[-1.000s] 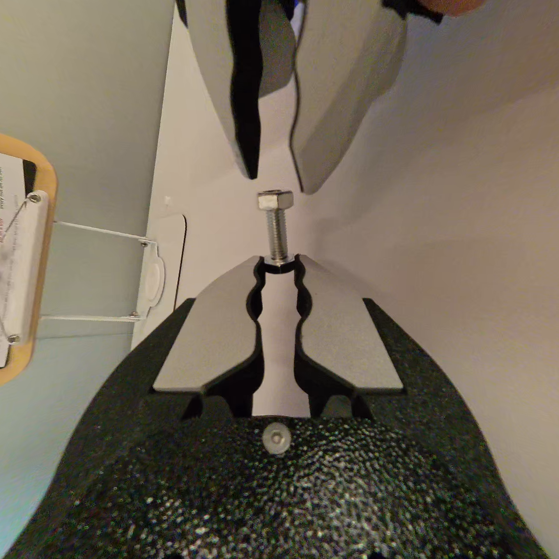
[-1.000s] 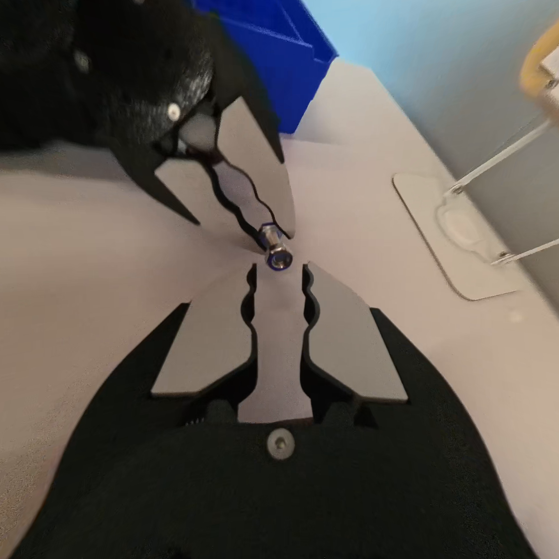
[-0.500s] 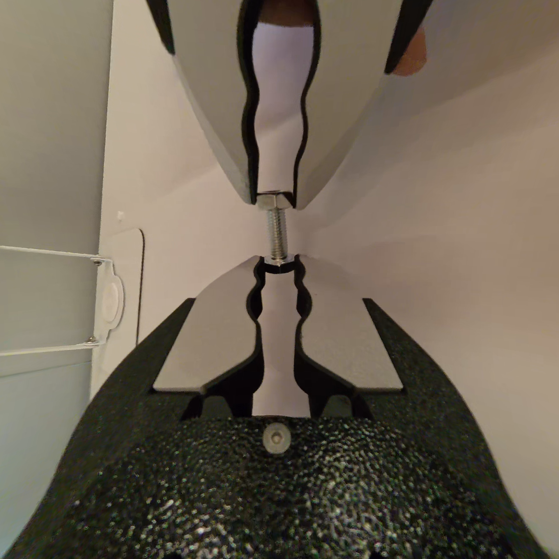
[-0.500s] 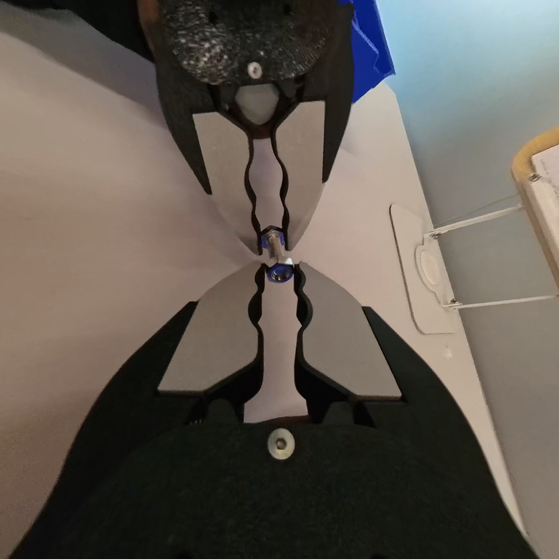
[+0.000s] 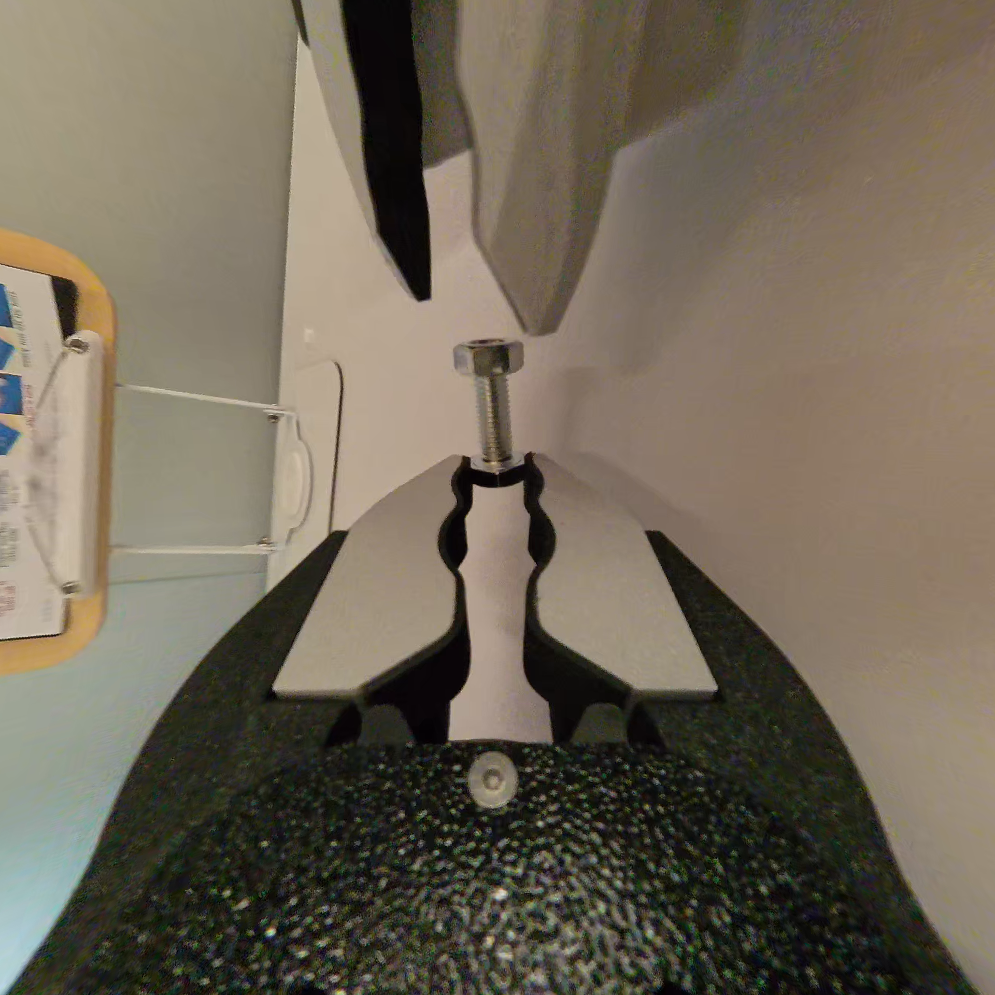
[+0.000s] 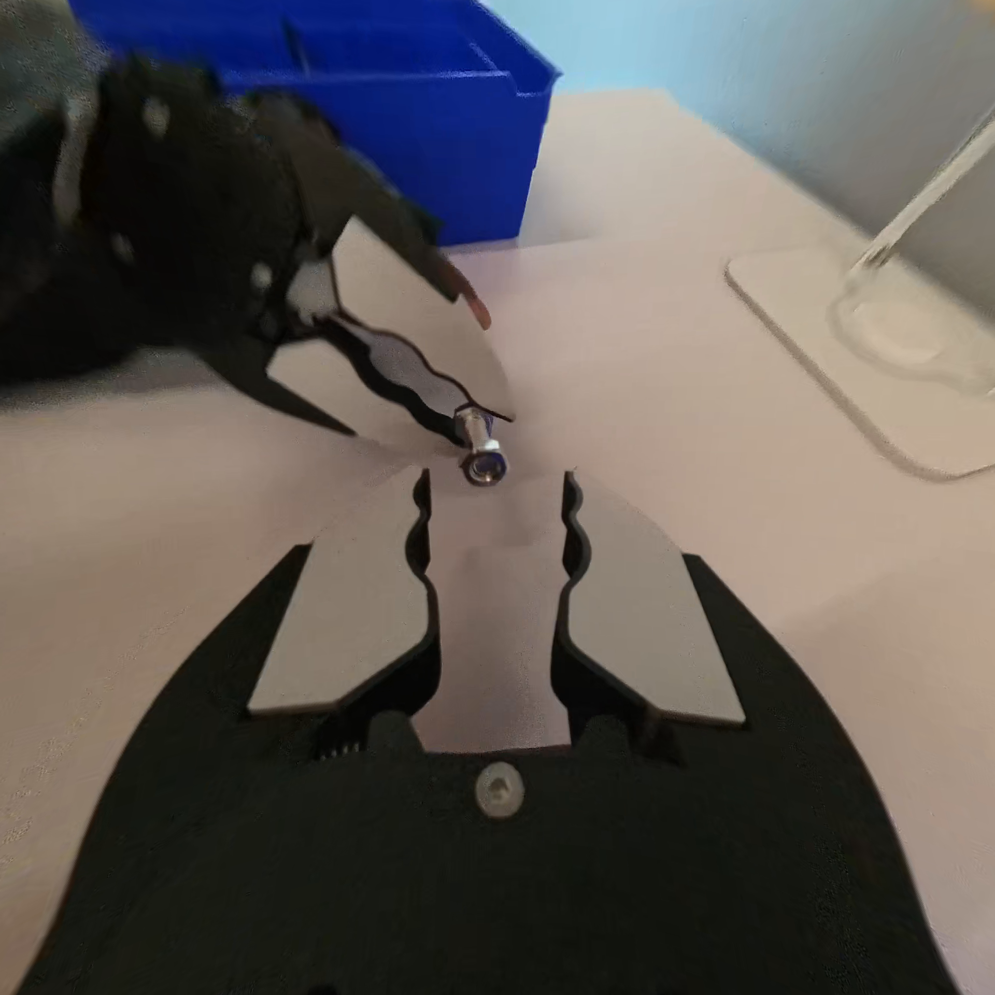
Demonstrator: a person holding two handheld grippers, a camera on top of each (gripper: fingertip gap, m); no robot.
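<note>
Left wrist view: left gripper (image 5: 494,471) clamped on the head of a silver bolt (image 5: 495,425), nut (image 5: 488,357) at its far end; right gripper (image 5: 474,301) just beyond, spread apart, not touching.

Right wrist view: right gripper (image 6: 495,479) wide open, bare, nut (image 6: 484,467) just ahead over the white table (image 6: 646,377). Blue bin (image 6: 431,107) behind.

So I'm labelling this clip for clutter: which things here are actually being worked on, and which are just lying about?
In use:
- bolt, head clamped in the left tool
- nut on the bolt's far end
- right tool, open, just short of the nut

Lying about:
- blue bin
- clear stand with a printed card
- white table
</note>
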